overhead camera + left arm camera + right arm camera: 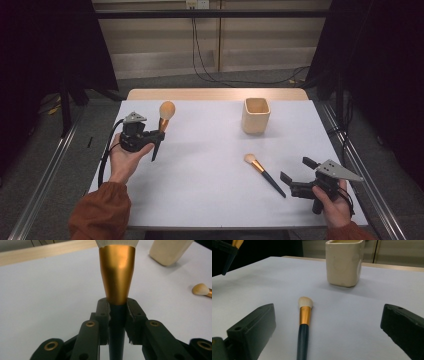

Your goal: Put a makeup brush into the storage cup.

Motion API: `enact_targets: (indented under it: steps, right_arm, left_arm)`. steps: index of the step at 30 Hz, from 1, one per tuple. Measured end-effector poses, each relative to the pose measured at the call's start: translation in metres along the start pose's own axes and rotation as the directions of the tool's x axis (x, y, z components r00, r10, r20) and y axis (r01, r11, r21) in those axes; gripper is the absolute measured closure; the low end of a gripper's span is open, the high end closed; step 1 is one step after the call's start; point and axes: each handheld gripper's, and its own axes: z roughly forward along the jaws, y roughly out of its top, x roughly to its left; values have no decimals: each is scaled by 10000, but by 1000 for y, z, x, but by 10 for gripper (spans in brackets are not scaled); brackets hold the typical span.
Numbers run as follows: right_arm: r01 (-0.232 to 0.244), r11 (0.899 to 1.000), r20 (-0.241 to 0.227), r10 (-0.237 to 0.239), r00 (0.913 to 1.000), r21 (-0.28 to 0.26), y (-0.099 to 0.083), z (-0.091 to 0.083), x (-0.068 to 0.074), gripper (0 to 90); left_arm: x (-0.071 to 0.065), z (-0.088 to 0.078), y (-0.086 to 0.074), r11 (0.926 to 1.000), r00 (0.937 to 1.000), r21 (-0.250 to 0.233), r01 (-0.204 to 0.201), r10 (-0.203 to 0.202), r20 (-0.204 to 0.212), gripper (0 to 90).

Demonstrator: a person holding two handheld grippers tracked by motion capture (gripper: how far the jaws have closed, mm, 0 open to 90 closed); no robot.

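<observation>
My left gripper [150, 136] is raised above the left side of the table and shut on the dark handle of a large makeup brush [166, 112]. The brush stands almost upright with its fluffy head on top. In the left gripper view both pads [103, 315] press the handle just below the gold ferrule [117, 275]. A smaller brush [264, 174] with a gold ferrule and dark handle lies flat on the table. My right gripper [296, 169] is open just right of its handle end. In the right gripper view that brush [304, 322] lies between the spread jaws of the gripper [328, 315], nearer the left one and untouched.
A cream square cup [256, 115] stands upright at the back right of the white table [210, 150], empty as far as I see. It also shows as the cup [344, 262] beyond the lying brush. Metal rails run along both sides of the table.
</observation>
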Motion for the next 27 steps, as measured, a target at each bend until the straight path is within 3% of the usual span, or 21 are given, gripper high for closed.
enact_targets:
  steps: [2,8,10,11,14,20,27]
  right_arm:
    - [-95,9999,16,95,10000,-84,0,0,-1,0]
    - [-26,9999,-75,26,10000,-99,0,0,0,0]
    - [-27,9999,-67,27,10000,-110,0,0,0,0]
    - [-24,9999,-70,23,10000,-104,0,-1,0,0]
    - [-29,9999,-72,28,10000,-120,0,-1,0,0]
    - [-301,9995,-311,297,9991,-127,1,0,1,0]
    - [-202,9995,-495,191,9986,-228,2,0,4,0]
  left_arm:
    - [-1,-2,-3,9974,9993,-604,-381,380,-28,746]
    - [-2,-3,-9,9901,9981,-1323,-467,517,345,746]
    - [-2,-3,-10,9895,9985,-1399,-371,425,353,746]
    - [-3,-3,-11,9869,9985,-1536,-494,522,138,746]
    - [0,-4,-15,9844,9990,-1718,-370,409,189,746]
    - [-1,-6,-23,9784,9983,-2062,-109,224,539,746]
    - [-16,-12,-25,9723,9938,-2338,8,253,1086,745]
